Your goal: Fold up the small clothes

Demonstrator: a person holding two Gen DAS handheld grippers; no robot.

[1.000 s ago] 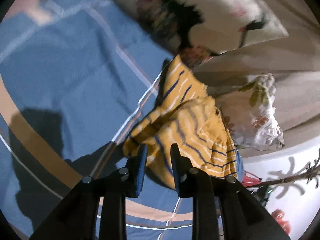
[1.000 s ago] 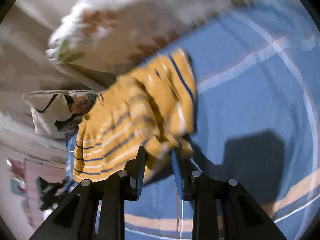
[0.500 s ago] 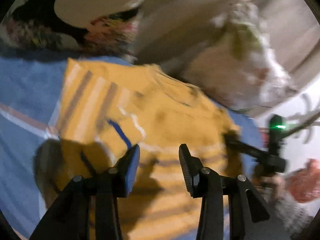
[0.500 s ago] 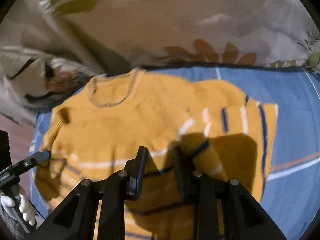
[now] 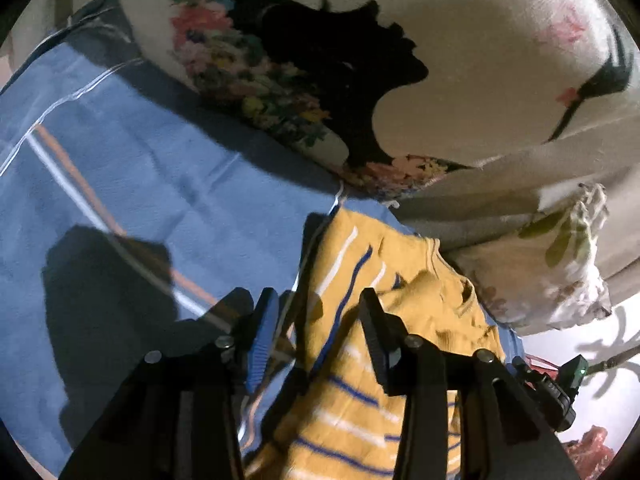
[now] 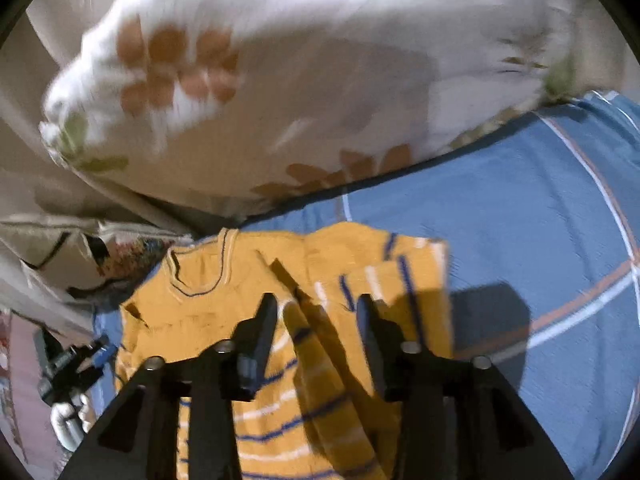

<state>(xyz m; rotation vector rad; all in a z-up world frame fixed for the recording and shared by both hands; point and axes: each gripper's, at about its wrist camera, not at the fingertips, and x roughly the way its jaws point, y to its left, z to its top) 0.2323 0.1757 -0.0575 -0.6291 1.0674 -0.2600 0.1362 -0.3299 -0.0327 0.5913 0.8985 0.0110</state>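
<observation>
A small yellow sweater [image 5: 400,320] with blue and white stripes lies on the blue bedsheet [image 5: 140,184]. In the right wrist view the sweater [image 6: 224,304] lies flat with its collar toward the pillows and one side folded over. My left gripper [image 5: 316,312] is open and empty, above the sweater's left edge. My right gripper [image 6: 316,312] is open and empty, just above the sweater's middle. The other gripper shows at the lower right edge of the left wrist view [image 5: 560,388] and at the lower left edge of the right wrist view [image 6: 68,364].
A floral pillow [image 5: 300,92] with a black silhouette print lies behind the sweater. A white pillow [image 6: 260,80] with orange flowers lies beside it. The blue sheet [image 6: 540,220] with white and orange lines stretches to the right.
Both grippers held the sweater a second ago. They laid it flat on the sheet, opened and let go. Both have since drawn back a little from the cloth.
</observation>
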